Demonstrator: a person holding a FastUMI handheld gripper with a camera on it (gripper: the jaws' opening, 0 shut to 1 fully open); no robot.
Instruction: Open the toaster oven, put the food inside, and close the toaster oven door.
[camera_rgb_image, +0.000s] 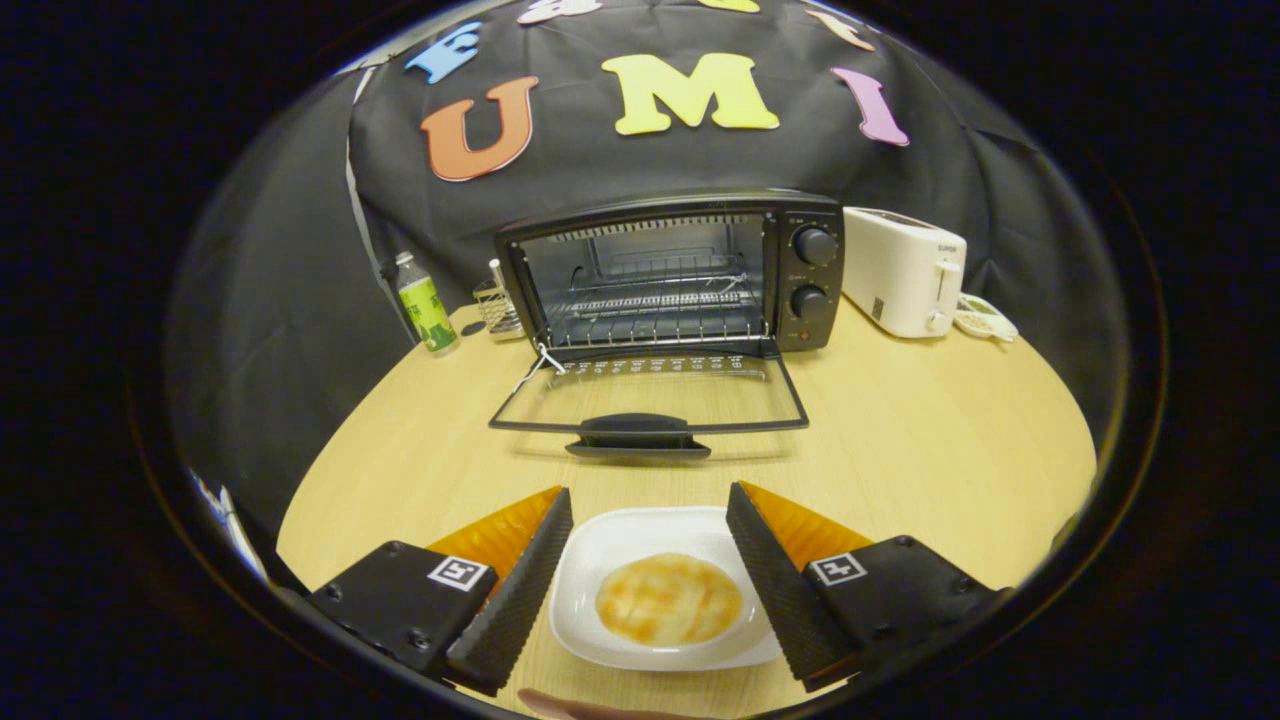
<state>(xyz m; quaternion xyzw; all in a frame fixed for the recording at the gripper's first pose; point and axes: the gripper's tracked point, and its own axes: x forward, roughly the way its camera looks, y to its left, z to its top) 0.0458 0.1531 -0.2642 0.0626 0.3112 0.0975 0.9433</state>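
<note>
A black toaster oven (690, 270) stands at the back of the wooden table with its glass door (650, 395) folded down flat toward me, handle (637, 436) at the front. A wire rack (655, 305) shows inside the lit cavity. Near me sits a white square plate (600, 560) holding a round golden flatbread (668, 598). My gripper (650, 505) is open, its two fingers standing on either side of the plate, above it; I cannot tell if they touch its rim.
A white pop-up toaster (905, 270) stands right of the oven with a small white item (985, 320) beside it. A green-labelled bottle (425, 305) and a small wire holder (497, 305) stand to the left. Bare tabletop (930, 440) lies right of the door.
</note>
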